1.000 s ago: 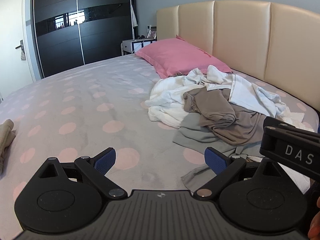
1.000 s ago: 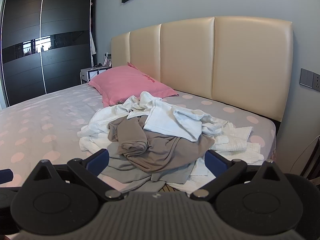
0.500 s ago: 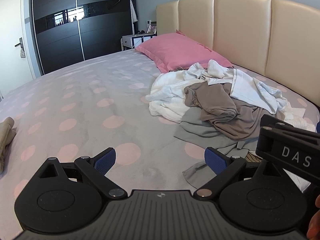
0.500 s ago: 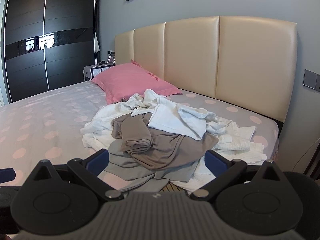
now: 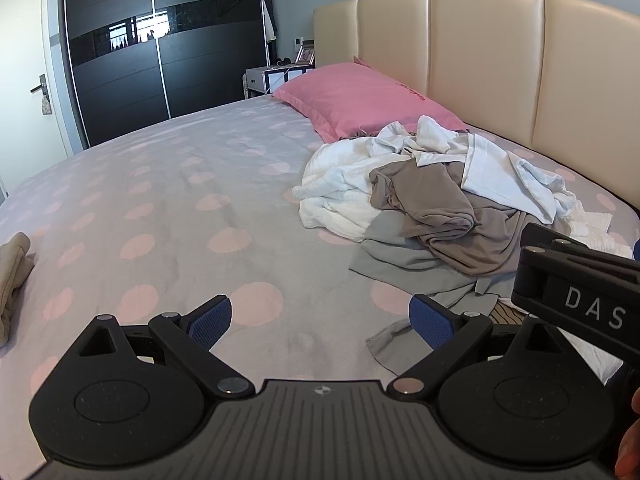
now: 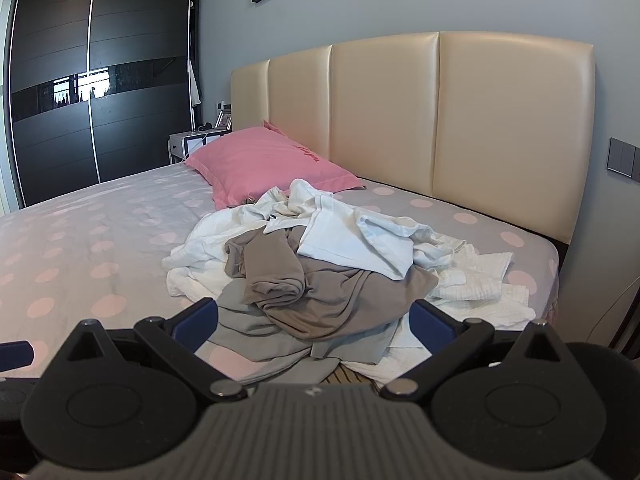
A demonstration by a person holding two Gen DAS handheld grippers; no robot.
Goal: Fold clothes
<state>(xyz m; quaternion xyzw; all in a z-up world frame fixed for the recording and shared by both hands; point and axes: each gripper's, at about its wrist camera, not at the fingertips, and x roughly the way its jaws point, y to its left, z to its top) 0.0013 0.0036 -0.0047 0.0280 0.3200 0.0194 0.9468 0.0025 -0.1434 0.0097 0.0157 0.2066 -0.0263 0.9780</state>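
Polka-dot bed (image 5: 168,208) w/ clothes pile (image 6: 320,272) just below pink pillow (image 6: 264,168). Both grippers, left (image 5: 320,320) & right (image 6: 314,320), hovered w/ fingers apart, empty. Step: approach; next likely needs pinching 1 garment's edge.

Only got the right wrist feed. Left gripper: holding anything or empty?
Observer: Empty. The left gripper is open above the polka-dot bedspread, with nothing between its fingers.
Operator: Any clothes outside the pile I'm looking at?
Observer: Yes. A beige garment lies by itself at the left edge of the bed, well apart from the clothes pile.
Operator: What's left of the wardrobe? My frame cuts off there.
Observer: A white door, with something small hanging from its handle.
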